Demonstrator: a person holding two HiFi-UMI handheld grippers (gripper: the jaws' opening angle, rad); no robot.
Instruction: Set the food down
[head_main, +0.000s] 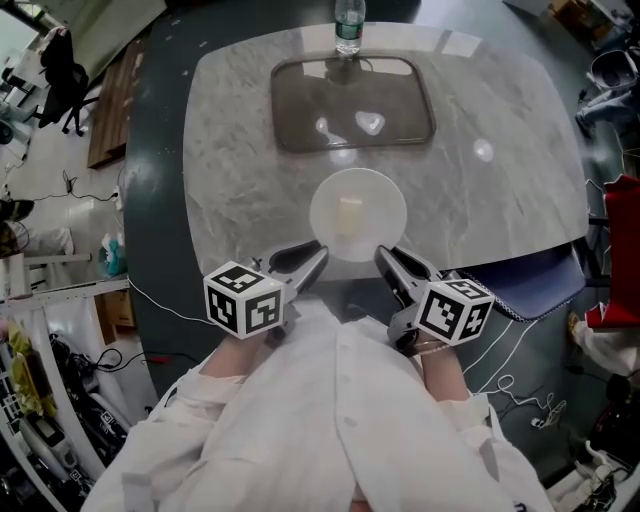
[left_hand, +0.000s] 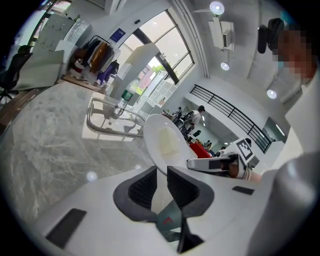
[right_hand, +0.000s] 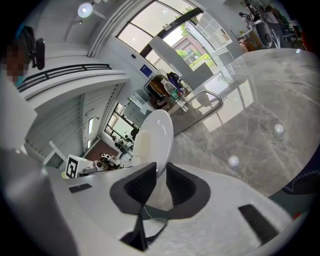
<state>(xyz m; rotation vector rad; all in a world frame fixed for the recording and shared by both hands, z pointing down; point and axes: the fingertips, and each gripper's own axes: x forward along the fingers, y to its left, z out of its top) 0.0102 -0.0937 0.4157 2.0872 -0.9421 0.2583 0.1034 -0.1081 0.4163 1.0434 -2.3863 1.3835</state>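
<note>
marble counter (head_main: 480, 200) fills mid-frame; at its centre a white plate (head_main: 335, 235) carries the pale food (head_main: 350, 215), left gripper (head_main: 316, 257) and right gripper (head_main: 386, 257) fingers clamped on its near rim; letting go remains

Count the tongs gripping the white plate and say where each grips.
2. The left tongs clamp the plate at its near-left rim; the right tongs clamp its near-right rim. No others are in view.

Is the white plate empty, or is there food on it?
Not empty. One pale, squarish piece of food lies near the middle of the plate; the rest of the plate is bare.
</note>
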